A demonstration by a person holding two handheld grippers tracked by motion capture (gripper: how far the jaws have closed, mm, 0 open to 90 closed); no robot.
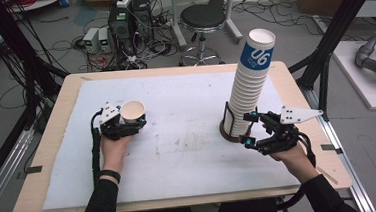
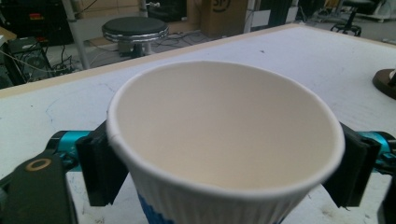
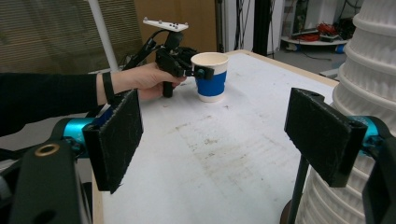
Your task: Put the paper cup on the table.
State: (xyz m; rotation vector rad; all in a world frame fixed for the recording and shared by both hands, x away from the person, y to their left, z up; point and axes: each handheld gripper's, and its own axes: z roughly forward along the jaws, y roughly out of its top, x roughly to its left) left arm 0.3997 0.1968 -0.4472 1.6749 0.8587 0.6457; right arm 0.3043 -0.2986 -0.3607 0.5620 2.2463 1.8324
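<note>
A single white paper cup with a blue band (image 1: 132, 111) (image 2: 224, 140) (image 3: 211, 74) stands upright on the white mat at the left. My left gripper (image 1: 133, 122) (image 2: 224, 161) has a black pad on each side of the cup just under the rim, with no visible squeeze on it, so it is open. A tall stack of ribbed white cups (image 1: 250, 86) (image 3: 369, 70) rises from a dark round base (image 1: 226, 133) at the right. My right gripper (image 1: 248, 129) (image 3: 219, 135) stands open beside the foot of the stack, with nothing between its pads.
The white mat (image 1: 189, 151) covers a wooden table (image 1: 54, 160). Behind the far edge stand a black stool (image 1: 202, 17), computer boxes and loose cables (image 1: 120, 30). Black frame posts (image 1: 332, 41) flank the table.
</note>
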